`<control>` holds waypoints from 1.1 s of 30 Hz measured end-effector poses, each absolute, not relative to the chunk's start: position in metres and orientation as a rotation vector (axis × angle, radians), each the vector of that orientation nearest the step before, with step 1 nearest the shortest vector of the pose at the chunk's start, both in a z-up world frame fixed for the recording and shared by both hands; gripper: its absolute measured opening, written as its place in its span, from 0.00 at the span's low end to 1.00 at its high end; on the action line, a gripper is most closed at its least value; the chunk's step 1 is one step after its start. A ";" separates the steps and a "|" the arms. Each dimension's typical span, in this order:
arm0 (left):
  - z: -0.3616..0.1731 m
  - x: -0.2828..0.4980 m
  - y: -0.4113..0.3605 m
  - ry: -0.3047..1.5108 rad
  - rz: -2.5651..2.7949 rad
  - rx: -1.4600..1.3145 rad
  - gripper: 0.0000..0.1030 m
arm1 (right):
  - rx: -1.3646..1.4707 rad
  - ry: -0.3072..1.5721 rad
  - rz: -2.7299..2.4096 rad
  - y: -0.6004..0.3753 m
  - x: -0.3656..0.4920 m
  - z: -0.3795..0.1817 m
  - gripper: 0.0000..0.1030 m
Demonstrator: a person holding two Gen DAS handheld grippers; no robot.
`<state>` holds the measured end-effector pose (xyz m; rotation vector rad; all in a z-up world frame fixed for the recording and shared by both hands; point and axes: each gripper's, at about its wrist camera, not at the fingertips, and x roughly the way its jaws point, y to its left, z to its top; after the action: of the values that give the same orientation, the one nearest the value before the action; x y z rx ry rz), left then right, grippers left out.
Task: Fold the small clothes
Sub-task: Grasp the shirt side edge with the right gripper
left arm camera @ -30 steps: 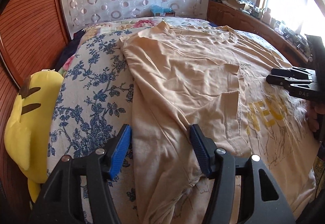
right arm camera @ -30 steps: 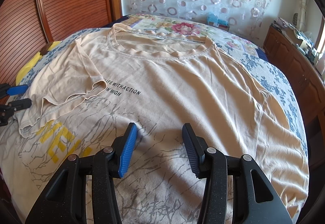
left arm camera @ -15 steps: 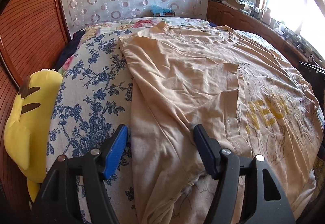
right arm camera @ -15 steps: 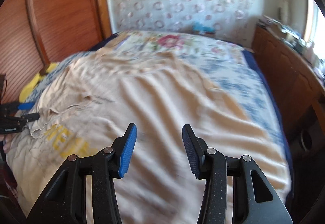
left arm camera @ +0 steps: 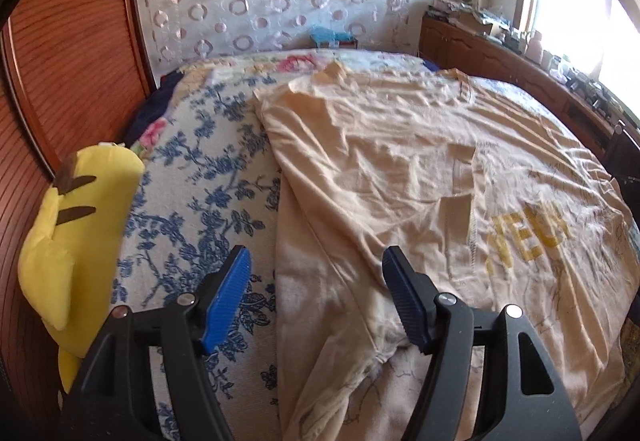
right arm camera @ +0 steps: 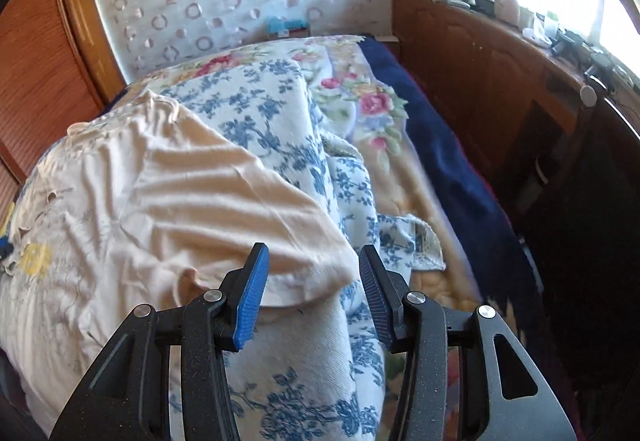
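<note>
Lying spread across the blue-flowered bedspread (left arm camera: 208, 201), the beige T-shirt (left arm camera: 400, 169) has one sleeve folded inward over its chest, beside the yellow lettering (left arm camera: 528, 237). The left gripper (left arm camera: 316, 285) stands wide apart over the shirt's near side edge, gripping nothing. The right gripper (right arm camera: 312, 281) is likewise spread wide, its blue pads either side of the other sleeve's hem. A yellow plush toy (left arm camera: 76, 233) rests against the wooden panel (left arm camera: 68, 53).

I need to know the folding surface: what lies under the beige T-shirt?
The T-shirt lies on a blue-flowered white bedspread, visible beside it in both views. Whatever lies beneath the shirt's middle is covered. Both grippers, left and right, are open.
</note>
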<state>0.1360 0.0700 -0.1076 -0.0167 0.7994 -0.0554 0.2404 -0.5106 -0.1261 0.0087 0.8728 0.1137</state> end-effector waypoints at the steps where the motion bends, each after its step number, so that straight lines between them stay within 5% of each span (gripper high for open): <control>1: -0.102 0.132 0.069 0.785 -0.060 -0.020 0.66 | 0.009 0.880 0.115 -0.511 0.240 -0.128 0.47; 2: -0.099 0.129 0.067 0.775 -0.065 -0.021 0.66 | 0.015 0.887 0.118 -0.510 0.239 -0.130 0.53; 14: -0.061 0.098 0.033 0.669 -0.132 0.012 0.66 | 0.070 0.912 0.143 -0.519 0.245 -0.137 0.53; 17: -0.056 0.089 0.027 0.650 -0.147 0.007 0.66 | 0.095 0.915 0.158 -0.520 0.248 -0.138 0.47; 20: -0.052 0.082 0.022 0.636 -0.158 0.005 0.66 | 0.108 0.909 0.159 -0.521 0.247 -0.135 0.25; 24: -0.047 0.075 0.018 0.623 -0.170 -0.003 0.66 | 0.022 0.894 0.117 -0.513 0.245 -0.130 0.09; 33: -0.047 0.071 0.015 0.621 -0.181 -0.016 0.66 | -0.003 0.823 0.202 -0.491 0.238 -0.097 0.02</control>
<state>0.0715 0.0145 -0.0470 -0.0160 0.6210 -0.1809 0.2380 -0.4906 -0.0972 -0.0025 0.8231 0.2019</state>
